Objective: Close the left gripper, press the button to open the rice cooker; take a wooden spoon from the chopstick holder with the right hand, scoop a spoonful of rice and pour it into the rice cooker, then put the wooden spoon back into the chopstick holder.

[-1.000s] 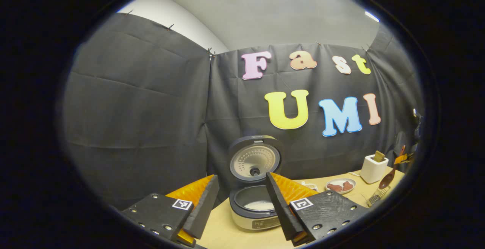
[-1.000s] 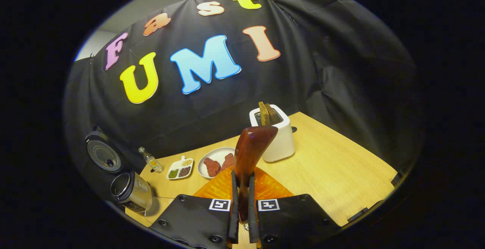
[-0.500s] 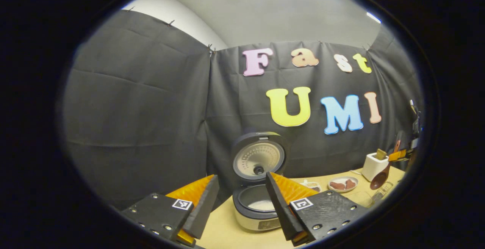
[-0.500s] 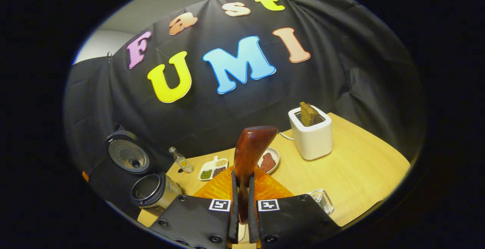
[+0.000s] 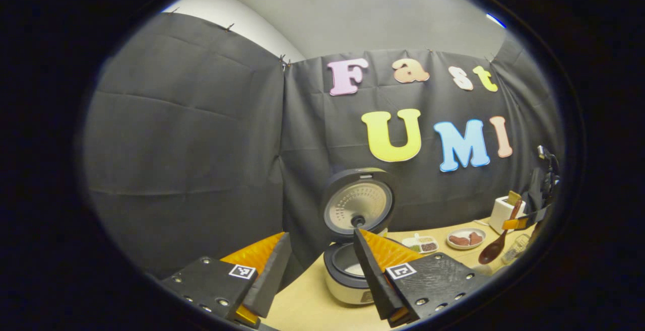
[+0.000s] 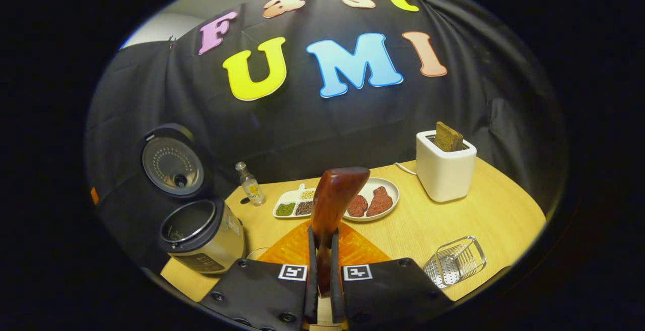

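My right gripper (image 6: 322,243) is shut on the handle of the dark wooden spoon (image 6: 335,202), which stands up between its fingers. The open rice cooker (image 6: 201,235) sits to its left, lid (image 6: 171,162) raised. The wire chopstick holder (image 6: 456,261) is at the front right of the table. In the left gripper view, my left gripper (image 5: 322,270) is open and holds nothing. Just beyond its right finger is the rice cooker (image 5: 345,283), with white rice (image 5: 355,269) in the pot. Far right, the other gripper (image 5: 529,217) holds the spoon (image 5: 491,252) bowl down above the table.
On the wooden table (image 6: 453,220) stand a white toaster (image 6: 446,170) with bread in it, a plate of meat (image 6: 373,202), a divided dish of grains (image 6: 297,207) and a small bottle (image 6: 250,185). Black cloth walls close in the back and sides.
The right gripper, still holding the spoon, has swung left, bringing the cooker and holder further into its view. In the left gripper view the spoon has come lower and nearer the cooker.
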Motion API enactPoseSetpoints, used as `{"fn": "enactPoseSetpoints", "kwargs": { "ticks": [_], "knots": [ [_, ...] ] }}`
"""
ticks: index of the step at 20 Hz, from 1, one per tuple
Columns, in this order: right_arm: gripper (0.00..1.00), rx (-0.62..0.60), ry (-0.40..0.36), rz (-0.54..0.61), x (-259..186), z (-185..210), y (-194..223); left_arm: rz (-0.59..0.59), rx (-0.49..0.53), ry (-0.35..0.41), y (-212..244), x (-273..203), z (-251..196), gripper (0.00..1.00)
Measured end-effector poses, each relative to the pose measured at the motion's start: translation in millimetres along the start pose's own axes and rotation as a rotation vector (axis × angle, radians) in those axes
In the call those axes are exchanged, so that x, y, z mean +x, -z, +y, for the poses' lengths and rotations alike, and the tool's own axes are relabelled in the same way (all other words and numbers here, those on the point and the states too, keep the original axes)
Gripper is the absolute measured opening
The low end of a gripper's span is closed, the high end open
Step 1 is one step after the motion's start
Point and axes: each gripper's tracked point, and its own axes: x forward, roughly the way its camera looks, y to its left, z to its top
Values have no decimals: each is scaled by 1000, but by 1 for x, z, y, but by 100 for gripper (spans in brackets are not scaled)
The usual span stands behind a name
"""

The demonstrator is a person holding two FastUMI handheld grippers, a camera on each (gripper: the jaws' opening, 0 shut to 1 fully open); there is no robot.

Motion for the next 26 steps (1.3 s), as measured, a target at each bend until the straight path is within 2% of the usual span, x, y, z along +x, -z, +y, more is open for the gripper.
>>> {"fn": "enactPoseSetpoints", "kwargs": {
  "ticks": [6,9,14,17,19,22,26],
  "knots": [
    [12,-291,62,-15,17,15,37,9,4,-16,4,4,15,77],
    [12,-334,48,-9,20,34,54,12,3,-18,5,4,15,77],
    [12,-342,-36,25,14,73,72,11,3,-16,4,4,14,77],
    [12,-280,-90,63,9,85,81,12,3,-16,4,5,15,77],
    [12,-189,-112,95,7,84,82,11,1,-15,3,5,14,77],
    [12,-11,-97,146,6,65,77,4,2,-12,2,5,14,77],
    [12,293,-74,217,5,33,74,-4,4,-2,-1,4,12,77]
  ]
}}
